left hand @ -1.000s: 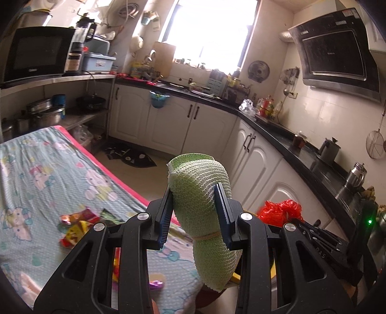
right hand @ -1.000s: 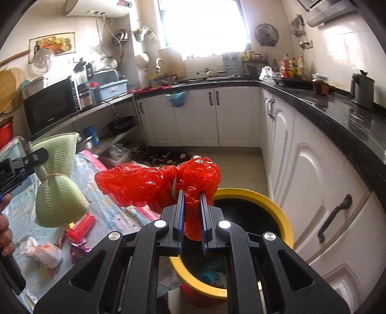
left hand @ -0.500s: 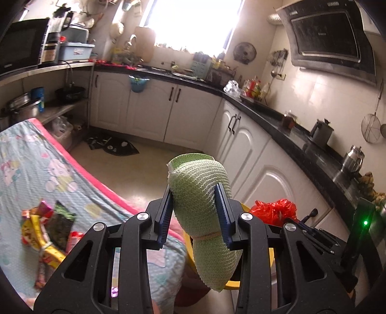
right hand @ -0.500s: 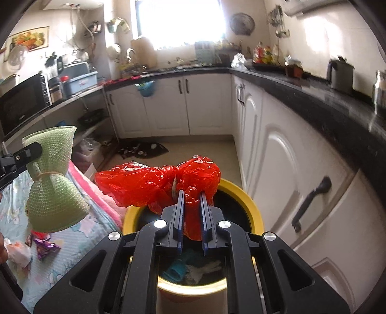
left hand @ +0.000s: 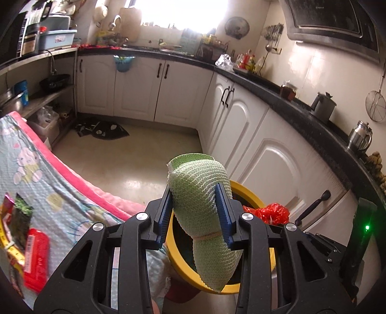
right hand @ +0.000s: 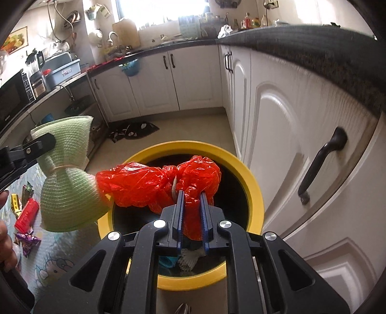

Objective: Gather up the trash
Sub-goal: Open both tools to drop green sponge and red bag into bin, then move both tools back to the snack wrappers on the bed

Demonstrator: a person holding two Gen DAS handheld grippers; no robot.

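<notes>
Daylight, bright, from the window [left hand: 178, 12] at back; it's blown out to pure white in both views, w/ haze bleeding onto the wall tiles [left hand: 325, 70]. Soft sheen on the floor [left hand: 135, 178] and cabinet doors [right hand: 277, 125]. Left wrist view sharp in centre; red packet [left hand: 36, 260] at lower left smeared by motion blur. Right wrist view: countertop [right hand: 325, 50] streaked, blurred. Strong fisheye bend, straight edges curve, dark vignette at corners. Inside of yellow bin [right hand: 255, 195] in deep shadow.
</notes>
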